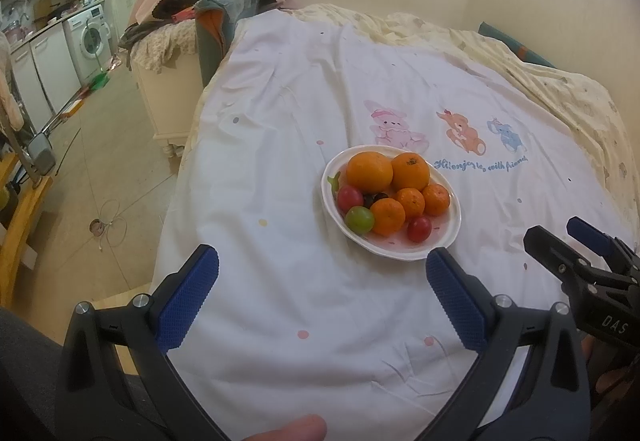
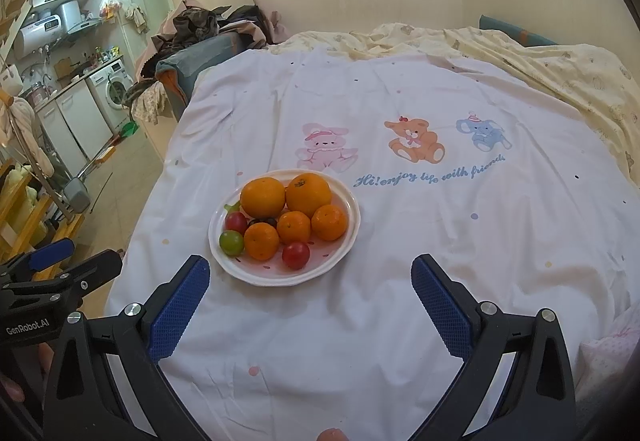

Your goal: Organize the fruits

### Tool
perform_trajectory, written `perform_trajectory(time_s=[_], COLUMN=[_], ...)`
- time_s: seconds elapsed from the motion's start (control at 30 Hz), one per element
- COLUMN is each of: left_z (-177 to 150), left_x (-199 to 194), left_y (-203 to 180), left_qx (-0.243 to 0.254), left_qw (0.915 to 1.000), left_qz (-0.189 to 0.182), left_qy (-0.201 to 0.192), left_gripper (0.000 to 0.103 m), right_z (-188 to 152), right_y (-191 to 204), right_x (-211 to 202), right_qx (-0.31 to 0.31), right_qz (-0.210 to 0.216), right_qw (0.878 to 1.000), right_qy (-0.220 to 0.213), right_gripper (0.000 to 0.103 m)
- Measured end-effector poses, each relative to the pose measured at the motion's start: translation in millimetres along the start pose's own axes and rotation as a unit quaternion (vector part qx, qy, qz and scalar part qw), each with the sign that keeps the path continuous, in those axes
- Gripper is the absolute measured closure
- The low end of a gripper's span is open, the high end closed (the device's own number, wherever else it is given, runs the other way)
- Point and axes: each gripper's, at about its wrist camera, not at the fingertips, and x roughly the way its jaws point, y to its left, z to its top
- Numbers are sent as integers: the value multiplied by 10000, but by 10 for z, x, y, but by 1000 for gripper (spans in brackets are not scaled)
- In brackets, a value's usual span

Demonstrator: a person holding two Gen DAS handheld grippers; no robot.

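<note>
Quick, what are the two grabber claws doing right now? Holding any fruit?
Left gripper: open, holding nothing, short of the plate.
Right gripper: open, holding nothing; all fruit lies on the plate.

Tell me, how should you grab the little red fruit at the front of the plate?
Probably from straight above, with the open right hand-held gripper closing across its round middle. The red fruit sits alone near the front rim of the plate, with bare plate left and right of it, so the fingers fit there. A small orange crowds its back-left.
</note>
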Motion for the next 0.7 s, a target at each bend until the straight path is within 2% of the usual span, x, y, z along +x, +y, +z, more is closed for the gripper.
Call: perform_trajectory(time_s=[0.7], left_z=[-2], left_x=[5], left_y=[-8], left_qx=[11], left_qw=[10000], left_qz=[-15], left_qy=[24], left_gripper=[1], right_z=[5], right_y=[7], right_x=[-10], right_qx=[-22], right_qz=[-45], right_qw=[10000], right_qy=[-13], right_gripper=[0])
